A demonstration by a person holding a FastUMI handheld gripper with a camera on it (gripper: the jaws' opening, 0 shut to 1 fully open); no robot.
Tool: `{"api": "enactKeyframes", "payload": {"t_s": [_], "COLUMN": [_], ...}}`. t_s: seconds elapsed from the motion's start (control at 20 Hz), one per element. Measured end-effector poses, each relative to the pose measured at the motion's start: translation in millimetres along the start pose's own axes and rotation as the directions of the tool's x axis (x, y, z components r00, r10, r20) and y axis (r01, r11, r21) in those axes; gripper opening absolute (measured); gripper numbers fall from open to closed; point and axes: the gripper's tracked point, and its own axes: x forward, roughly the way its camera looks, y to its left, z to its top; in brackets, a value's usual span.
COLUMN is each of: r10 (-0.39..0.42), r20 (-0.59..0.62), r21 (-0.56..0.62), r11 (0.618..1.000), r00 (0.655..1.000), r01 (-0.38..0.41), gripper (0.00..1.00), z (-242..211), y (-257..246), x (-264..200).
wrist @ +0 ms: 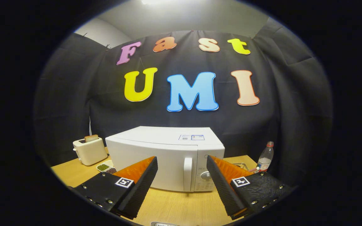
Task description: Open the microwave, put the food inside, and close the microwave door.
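So the microwave [165,157] sits on the wooden table [174,207] with its door closed, and the tool [182,172] is parked right in front of it, fingers spread wide with nothing between them. It's not touching the microwave; there's a strip of bare table between the fingertips and the front. Looking through the gap between the fingers you see the door handle [188,174], with the control knob [205,175] just beside it on the bottle side.

Off one side of the microwave there's a toaster [90,151] with a slice of bread [91,137] poking out the top, and just in front of that, near the microwave's front corner, a little dish [106,167] with what looks like green and dark bits in it, partly hidden behind one finger. On the microwave's other side stands a clear bottle [265,157] with a red cap.
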Motion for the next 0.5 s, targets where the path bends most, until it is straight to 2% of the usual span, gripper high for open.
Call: {"api": "enactKeyframes", "payload": {"t_s": [0.35, 0.5], "r10": [0.008, 0.009], "r20": [-0.125, -0.158], "r21": [0.046, 0.056], "r11": [0.999, 0.998], "r00": [0.992, 0.987], "r01": [-0.002, 0.0], "gripper": [0.98, 0.93], "z": [-49, -64], "y": [-6, -8], "x": [51, 65]}}
